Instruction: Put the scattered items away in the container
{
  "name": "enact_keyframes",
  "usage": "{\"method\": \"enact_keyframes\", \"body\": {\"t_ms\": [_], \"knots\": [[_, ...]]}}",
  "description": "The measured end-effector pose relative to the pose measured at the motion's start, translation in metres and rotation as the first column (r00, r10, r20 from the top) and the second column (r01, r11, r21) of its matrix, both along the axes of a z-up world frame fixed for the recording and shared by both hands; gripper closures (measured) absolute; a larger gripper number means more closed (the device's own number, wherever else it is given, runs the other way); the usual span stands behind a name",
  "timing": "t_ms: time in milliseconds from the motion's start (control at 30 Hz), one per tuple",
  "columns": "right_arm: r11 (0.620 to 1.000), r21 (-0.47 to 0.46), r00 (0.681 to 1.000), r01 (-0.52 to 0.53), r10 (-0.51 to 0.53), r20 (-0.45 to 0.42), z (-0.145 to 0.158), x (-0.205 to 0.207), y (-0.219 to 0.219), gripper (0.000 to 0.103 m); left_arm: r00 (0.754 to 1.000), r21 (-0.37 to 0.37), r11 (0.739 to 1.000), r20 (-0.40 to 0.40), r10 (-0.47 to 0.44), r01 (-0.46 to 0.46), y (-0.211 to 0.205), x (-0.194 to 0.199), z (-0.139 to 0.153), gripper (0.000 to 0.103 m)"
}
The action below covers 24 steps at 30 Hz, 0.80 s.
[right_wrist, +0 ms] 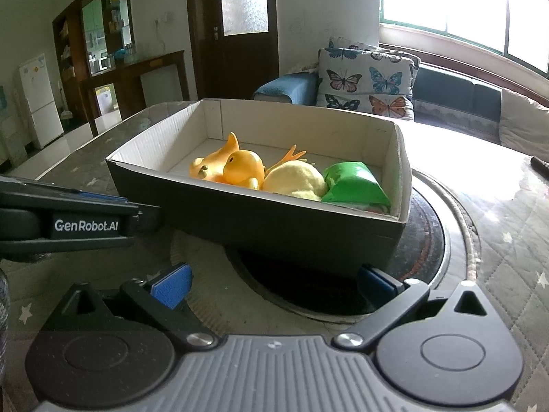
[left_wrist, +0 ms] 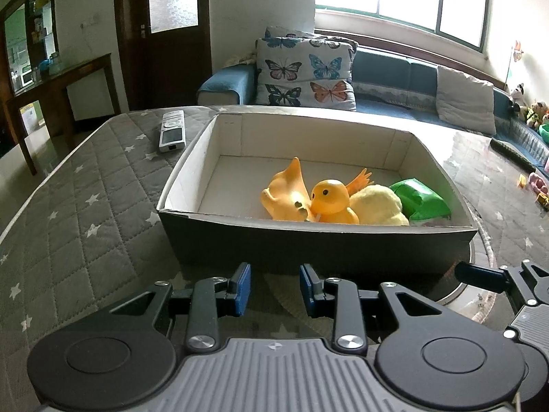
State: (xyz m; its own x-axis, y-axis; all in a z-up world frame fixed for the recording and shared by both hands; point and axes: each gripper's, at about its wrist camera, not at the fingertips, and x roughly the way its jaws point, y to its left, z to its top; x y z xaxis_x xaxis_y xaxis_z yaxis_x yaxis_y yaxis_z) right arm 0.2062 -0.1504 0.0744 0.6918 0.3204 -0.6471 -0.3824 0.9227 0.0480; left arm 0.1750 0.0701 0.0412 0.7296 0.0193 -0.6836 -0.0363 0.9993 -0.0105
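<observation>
Cardboard box [left_wrist: 240, 240] is already holding the toys [left_wrist: 329, 202]; both grippers (left [left_wrist: 274, 288] narrow, right [right_wrist: 274, 281] wide) are hovering empty, remote [left_wrist: 171, 130] lying outside.

Box [left_wrist: 319, 243] — matt cardboard, white inside; duck [left_wrist: 331, 202] glossy plastic; plush [left_wrist: 377, 206] fuzzy; desk [left_wrist: 85, 213] cover — quilted cloth.

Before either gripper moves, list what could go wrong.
1. The remote lies outside, left of the box; it may get left behind.
2. The toys crowd the near right corner, so another item might perch on them.
3. The left gripper and right gripper sit close; they might collide.
</observation>
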Motion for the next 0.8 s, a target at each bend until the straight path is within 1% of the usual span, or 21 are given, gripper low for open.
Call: {"method": "enact_keyframes", "body": {"t_ms": [500, 800], "knots": [[1.0, -0.008, 0.999, 0.021, -0.021, -0.024, -0.005, 0.011, 0.0, 0.0, 1.0, 0.001, 1.0, -0.001, 0.015, -0.015, 0.0, 0.01, -0.005, 0.07], [1.0, -0.008, 0.999, 0.021, -0.021, -0.024, -0.005, 0.011, 0.0, 0.0, 1.0, 0.004, 1.0, 0.004, 0.001, -0.001, -0.002, 0.012, -0.004, 0.07]]}}
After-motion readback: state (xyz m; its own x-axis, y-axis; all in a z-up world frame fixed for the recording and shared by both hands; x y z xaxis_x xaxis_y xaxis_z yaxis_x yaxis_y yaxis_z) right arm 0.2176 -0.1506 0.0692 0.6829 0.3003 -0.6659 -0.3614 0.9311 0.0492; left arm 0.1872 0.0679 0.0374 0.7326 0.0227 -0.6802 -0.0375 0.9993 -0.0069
